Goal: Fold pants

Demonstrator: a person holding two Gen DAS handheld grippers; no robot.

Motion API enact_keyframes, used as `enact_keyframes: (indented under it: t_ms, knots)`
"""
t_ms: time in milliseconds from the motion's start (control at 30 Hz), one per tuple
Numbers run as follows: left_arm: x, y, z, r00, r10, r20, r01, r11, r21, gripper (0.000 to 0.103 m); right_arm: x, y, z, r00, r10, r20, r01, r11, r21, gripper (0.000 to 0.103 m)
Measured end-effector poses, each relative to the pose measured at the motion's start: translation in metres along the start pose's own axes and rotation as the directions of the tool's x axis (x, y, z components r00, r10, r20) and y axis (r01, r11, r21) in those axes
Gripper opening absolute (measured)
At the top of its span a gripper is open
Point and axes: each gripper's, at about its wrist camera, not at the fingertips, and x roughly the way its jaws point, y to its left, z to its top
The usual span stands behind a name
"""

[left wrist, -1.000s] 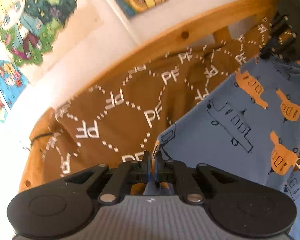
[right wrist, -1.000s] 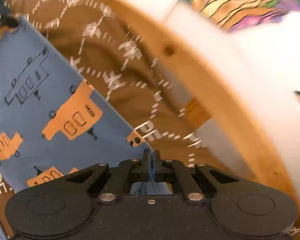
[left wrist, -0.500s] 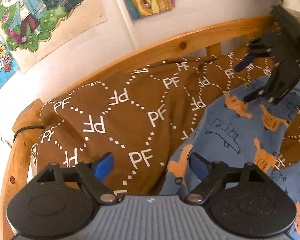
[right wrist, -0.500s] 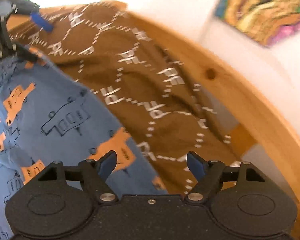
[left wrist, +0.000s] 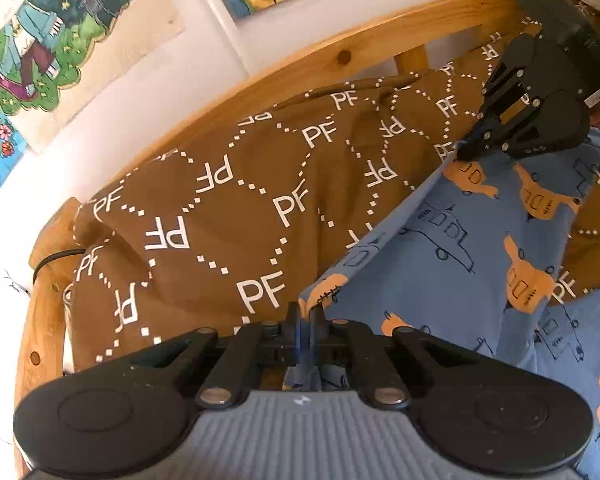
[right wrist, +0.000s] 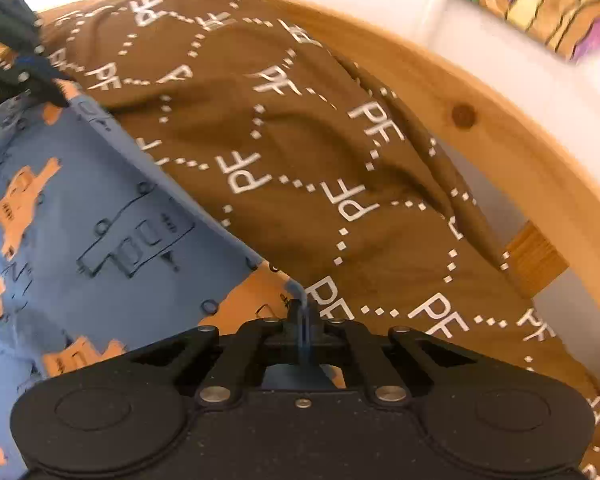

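The pants (left wrist: 452, 264) at the right of the left wrist frame are blue with orange trucks and dark outlined trucks. The bedspread (left wrist: 220, 208) beneath is brown with white "PF" letters inside dotted diamonds. The bed rail (right wrist: 472, 120) is honey-coloured pine. Both grippers are black.

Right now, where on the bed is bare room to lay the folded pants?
Free: the brown PF-printed blanket between the wooden bed rail and the blue truck-print pants. Crowded: along the pants' edge, where the left tongs and right tongs grip it.
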Motion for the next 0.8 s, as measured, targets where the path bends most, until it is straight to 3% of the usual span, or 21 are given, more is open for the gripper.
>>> enact_keyframes:
  t_ms: [167,367,567,800]
  knots:
    - [-0.022,-0.006,-0.01,0.999,0.011,0.037,-0.012,1.0,0.026,0.004,-0.049,0.01,-0.015,0.992,-0.047,0.118,0.042,0.998,0.045,0.0]
    - [-0.065,-0.019,-0.032,0.986,-0.021,0.165,0.001,0.993,0.121,0.004,-0.127,0.056,-0.054,0.963,-0.123,0.241,0.124,0.992,0.011,0.0]
    - [-0.101,-0.05,-0.07,0.97,-0.052,0.238,-0.017,0.961,0.278,0.004,-0.183,0.119,-0.099,0.963,-0.117,0.244,0.127,0.992,-0.026,0.0]
    - [-0.109,-0.085,-0.125,0.979,-0.103,0.175,0.023,0.912,0.41,0.004,-0.206,0.193,-0.155,0.971,-0.083,0.222,0.085,0.996,0.002,0.0]
